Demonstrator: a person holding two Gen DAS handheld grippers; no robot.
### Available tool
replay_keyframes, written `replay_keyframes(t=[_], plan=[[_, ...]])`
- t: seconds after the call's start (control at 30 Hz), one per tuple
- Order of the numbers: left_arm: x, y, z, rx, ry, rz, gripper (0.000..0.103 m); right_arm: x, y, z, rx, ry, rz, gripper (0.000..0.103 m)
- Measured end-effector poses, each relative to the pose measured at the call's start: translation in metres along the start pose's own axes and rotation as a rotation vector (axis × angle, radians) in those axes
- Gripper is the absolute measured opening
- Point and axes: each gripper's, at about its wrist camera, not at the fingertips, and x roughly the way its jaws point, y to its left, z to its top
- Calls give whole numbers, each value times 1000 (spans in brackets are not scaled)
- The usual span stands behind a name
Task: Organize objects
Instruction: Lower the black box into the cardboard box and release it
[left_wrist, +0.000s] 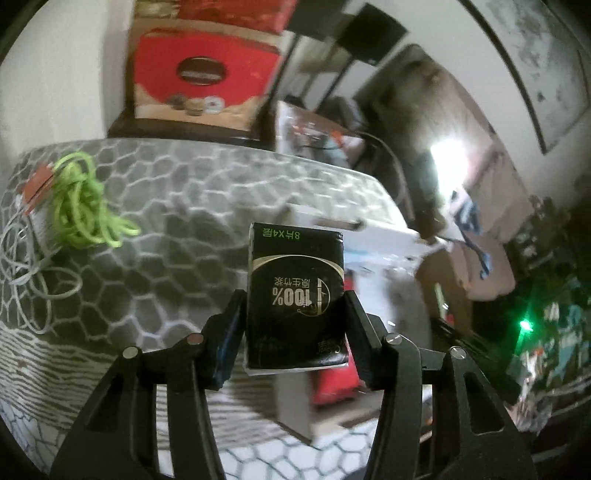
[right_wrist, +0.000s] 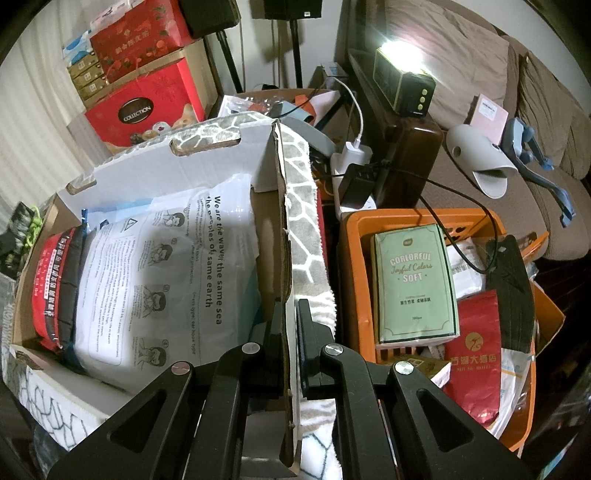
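**Tissue pack in the air, box wall pinched**

We hold a black tissue pack (left_wrist: 295, 299) clamped between the jaws of our left gripper (left_wrist: 293, 314), lifted above the patterned blanket (left_wrist: 177, 206) with nothing beneath it but air. Our right gripper (right_wrist: 288, 325) is closed on the side wall of the cardboard box (right_wrist: 275, 236), one finger inside and one outside, which steadies it. The box already holds a mask packet (right_wrist: 166, 266) and a red-and-black pouch (right_wrist: 55, 288); the orange basket (right_wrist: 354, 277) just beside it carries a green tissue pack (right_wrist: 415, 284) and a red hotel packet (right_wrist: 474, 354).

To do this step well, we judge that the left arm should travel across to the open box or basket, come down low over a bare patch, and release only once the pack rests on something, while the right hand keeps the wall from folding inward.

Much is unclear. The left view is smeared with motion on its right half, so the white shape behind the pack cannot be identified. Neither view shows the other gripper. The green cord tangle (left_wrist: 85, 203) and pale wires (left_wrist: 26, 258) lie well apart from the pack; their ends are cut off.
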Motion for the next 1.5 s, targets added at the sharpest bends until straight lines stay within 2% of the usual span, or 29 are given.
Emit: replay_keyframes(t=[0.37, 0.73, 1.03, 1.37, 1.5], plan=[[14, -65, -14, 96, 55, -24, 48, 0, -1, 0, -2, 0, -3, 4], [47, -111, -33, 133, 106, 3, 48, -4, -2, 2, 2, -4, 5, 4], [72, -116, -35, 109, 125, 64, 49, -6, -1, 2, 3, -7, 15, 3], [90, -108, -42, 53, 157, 94, 50, -6, 0, 3, -6, -8, 11, 3], [90, -108, -44, 62, 156, 102, 50, -6, 1, 3, -7, -8, 11, 3]])
